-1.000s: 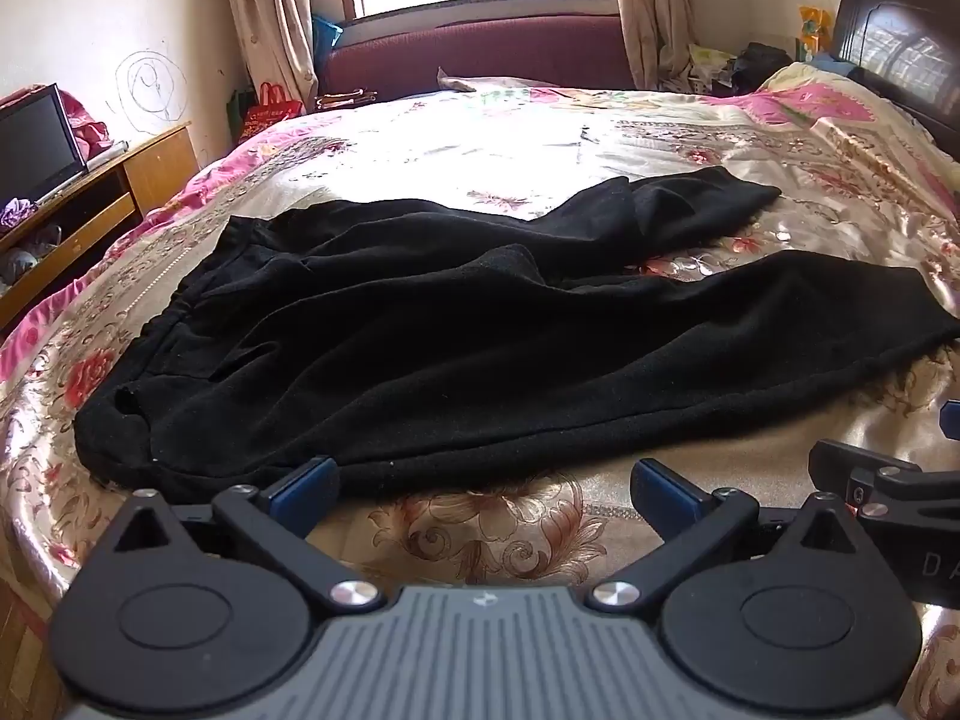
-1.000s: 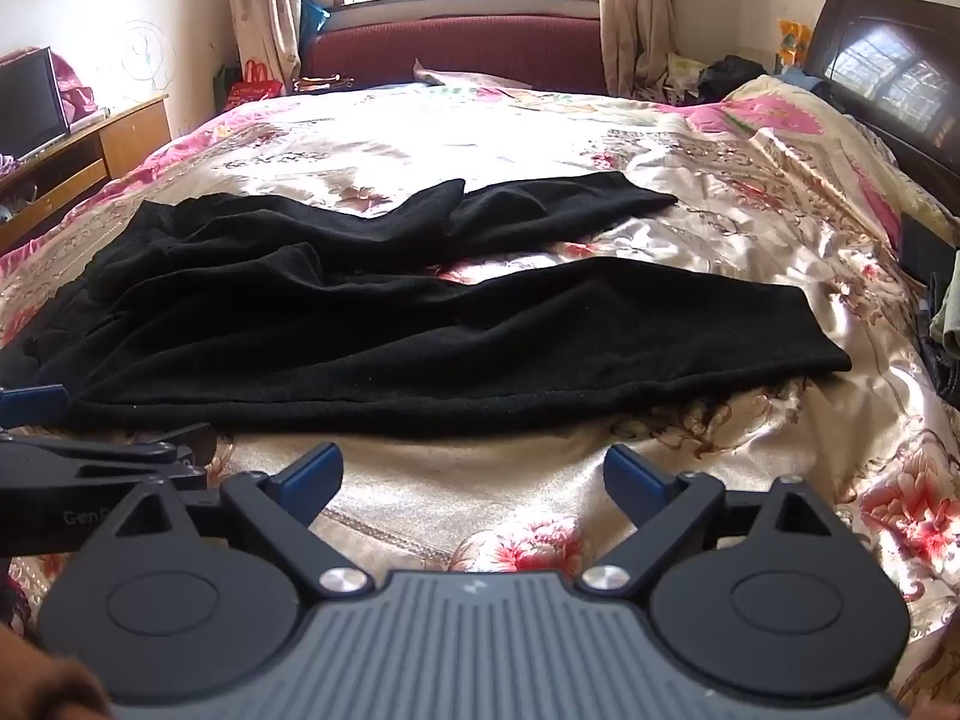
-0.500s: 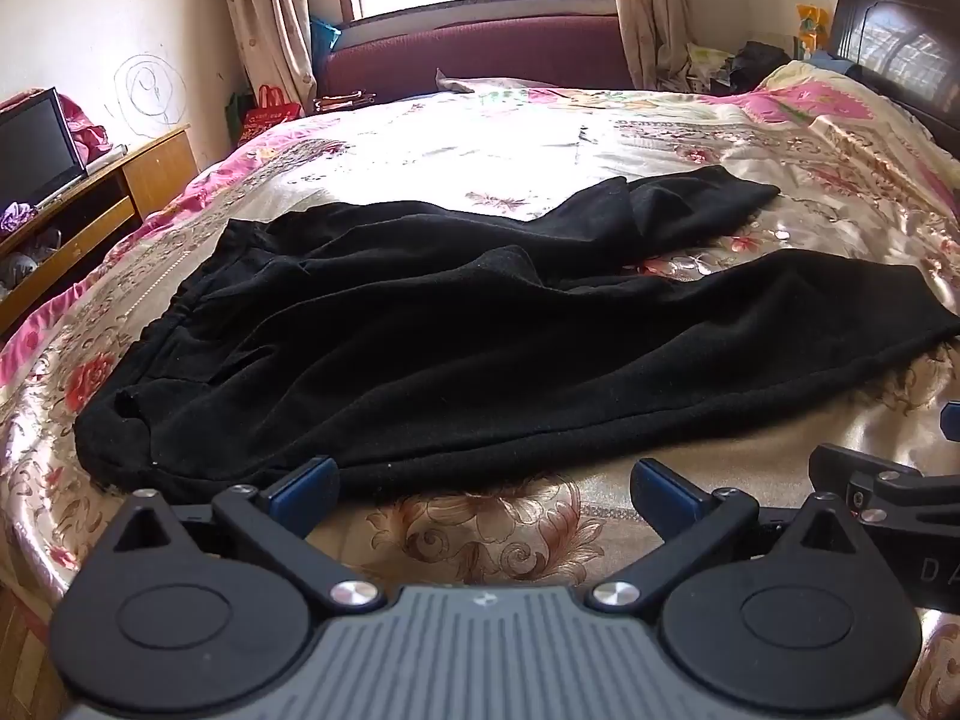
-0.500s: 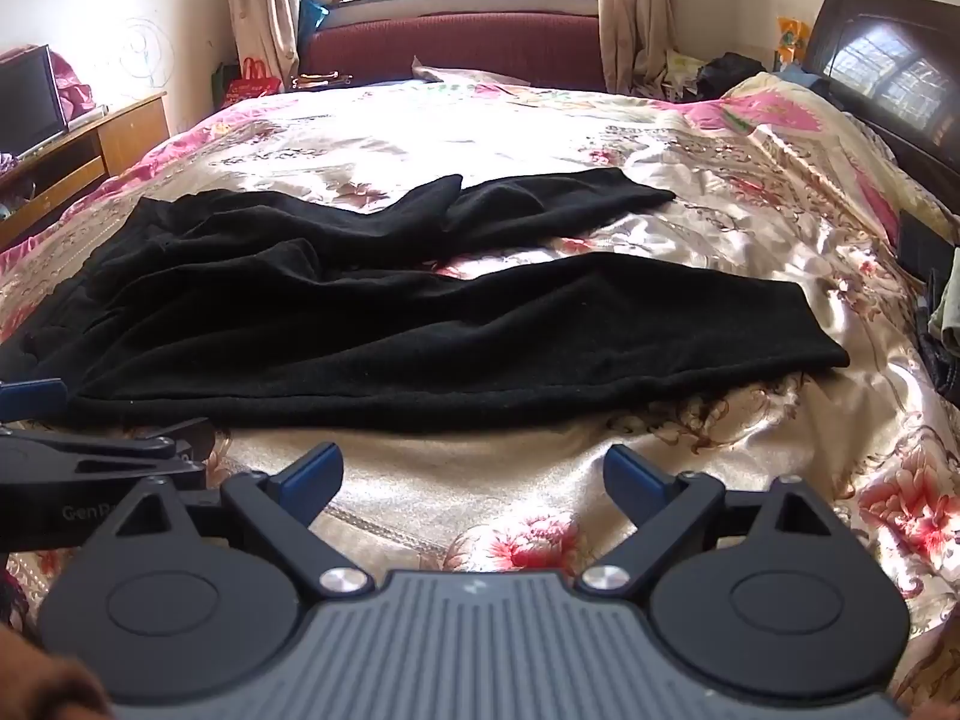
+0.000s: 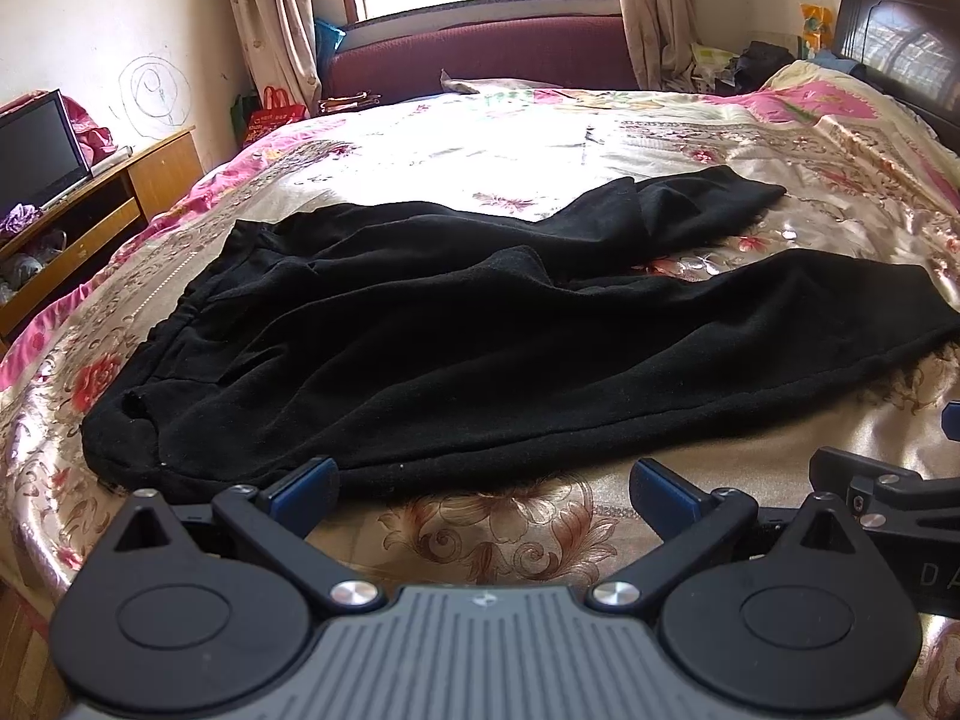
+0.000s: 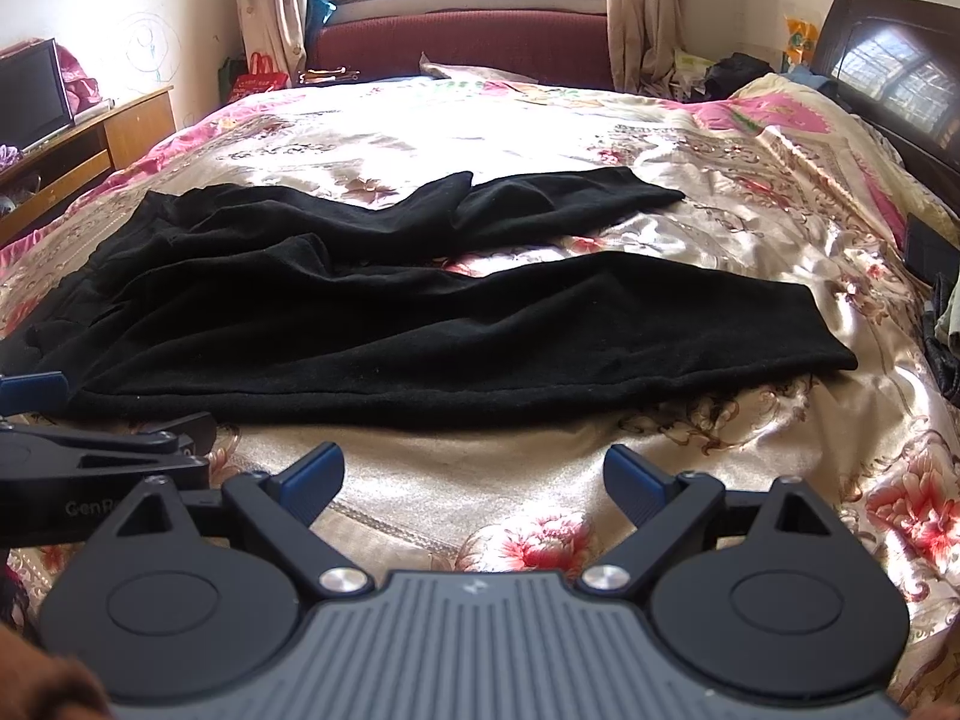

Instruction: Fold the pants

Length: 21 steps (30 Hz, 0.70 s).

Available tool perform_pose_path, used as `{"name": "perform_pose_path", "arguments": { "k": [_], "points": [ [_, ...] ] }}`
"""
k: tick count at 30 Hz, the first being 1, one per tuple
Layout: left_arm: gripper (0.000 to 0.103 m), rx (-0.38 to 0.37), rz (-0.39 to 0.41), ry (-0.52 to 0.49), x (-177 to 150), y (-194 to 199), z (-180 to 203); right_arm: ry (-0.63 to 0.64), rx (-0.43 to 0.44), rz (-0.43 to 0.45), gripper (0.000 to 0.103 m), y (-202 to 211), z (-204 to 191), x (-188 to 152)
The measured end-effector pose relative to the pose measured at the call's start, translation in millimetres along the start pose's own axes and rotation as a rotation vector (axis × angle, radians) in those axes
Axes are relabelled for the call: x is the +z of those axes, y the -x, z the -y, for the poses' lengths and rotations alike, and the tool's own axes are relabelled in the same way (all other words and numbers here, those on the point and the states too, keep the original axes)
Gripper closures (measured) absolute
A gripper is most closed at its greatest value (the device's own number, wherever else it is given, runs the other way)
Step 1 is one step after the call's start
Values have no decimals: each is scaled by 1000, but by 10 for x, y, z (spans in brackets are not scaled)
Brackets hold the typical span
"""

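Black pants lie spread flat across the bed, waistband to the left, both legs running right with a strip of floral cover showing between them. The left gripper sits just before the near hem, its fingers spread wide, grasping nothing. The right gripper is likewise spread wide and empty, beside the left one.

Plain black pants lie on a shiny gold bedspread patterned with red and pink flowers; black tongs have blue pads.
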<state>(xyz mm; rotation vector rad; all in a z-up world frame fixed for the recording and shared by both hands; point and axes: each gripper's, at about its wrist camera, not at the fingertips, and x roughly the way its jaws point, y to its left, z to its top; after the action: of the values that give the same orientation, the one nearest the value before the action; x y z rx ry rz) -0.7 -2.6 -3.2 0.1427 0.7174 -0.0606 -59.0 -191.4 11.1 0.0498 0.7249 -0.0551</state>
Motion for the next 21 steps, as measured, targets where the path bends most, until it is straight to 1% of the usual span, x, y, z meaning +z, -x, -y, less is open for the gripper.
{"name": "perform_pose_path", "arguments": {
  "k": [9, 21],
  "points": [
    [0, -21, 13, -8, 51, -8, 45, -5, -16, 9, 11, 38, 25, 21],
    [0, -10, 5, -14, 5, -43, 40, -13, -4, -10, 11, -27, 37, -10]
  ]
}}
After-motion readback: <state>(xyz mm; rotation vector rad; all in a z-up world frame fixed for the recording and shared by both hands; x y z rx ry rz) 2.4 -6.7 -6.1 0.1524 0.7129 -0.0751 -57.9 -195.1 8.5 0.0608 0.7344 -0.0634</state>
